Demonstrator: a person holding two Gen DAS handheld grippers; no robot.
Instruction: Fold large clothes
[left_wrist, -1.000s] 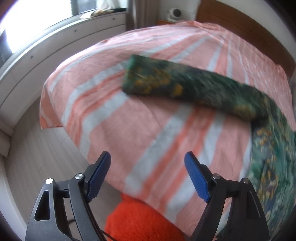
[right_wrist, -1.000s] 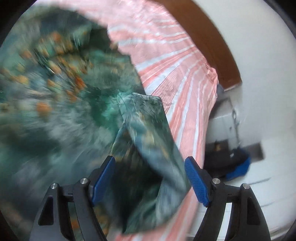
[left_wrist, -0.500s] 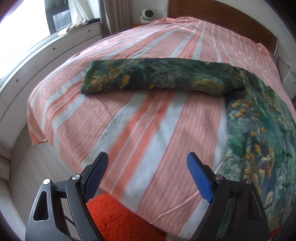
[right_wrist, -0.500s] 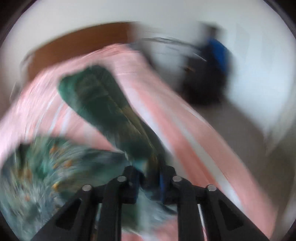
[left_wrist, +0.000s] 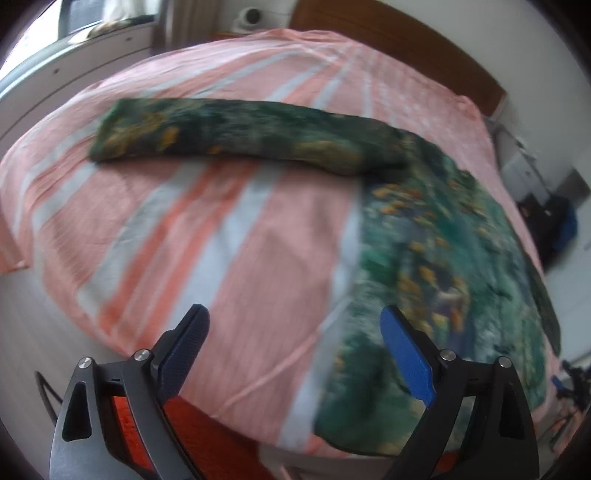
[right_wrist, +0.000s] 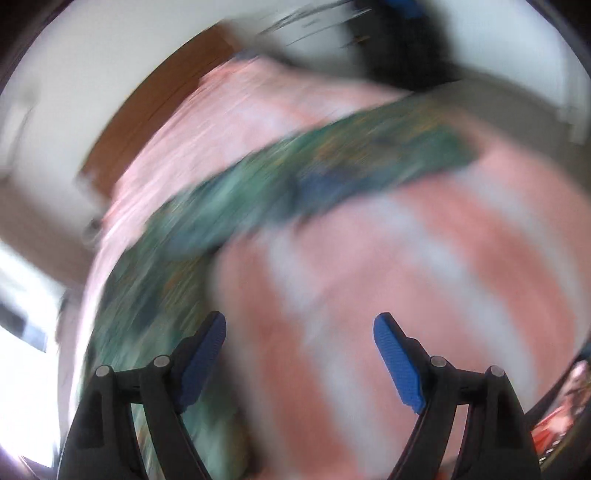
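In the left wrist view, the left hand-held gripper (left_wrist: 293, 350) hung above the near edge of the bed (left_wrist: 229, 236), its blue-padded fingers (left_wrist: 406, 354) spread wide with nothing between them. The green floral garment (left_wrist: 436, 258) lay on the pink-and-grey striped sheet, its body spread flat over the right part of the bed and running down to the near edge below the right finger. One long sleeve (left_wrist: 236, 133) stretched leftward from the body across the middle of the bed, lying flat. A brown wooden headboard (left_wrist: 399, 44) stood at the far end, and an orange rug (left_wrist: 199, 435) showed on the floor below the gripper. The right wrist view was heavily blurred. There the right hand-held gripper (right_wrist: 299, 350) was likewise wide open and gripped nothing, poised over bare striped sheet (right_wrist: 424, 266). The garment (right_wrist: 155, 288) ran down the left side of that view past the left finger, and another sleeve (right_wrist: 332, 166) reached out across the bed toward the right, lying on the sheet. The headboard (right_wrist: 155, 96) appeared at upper left.
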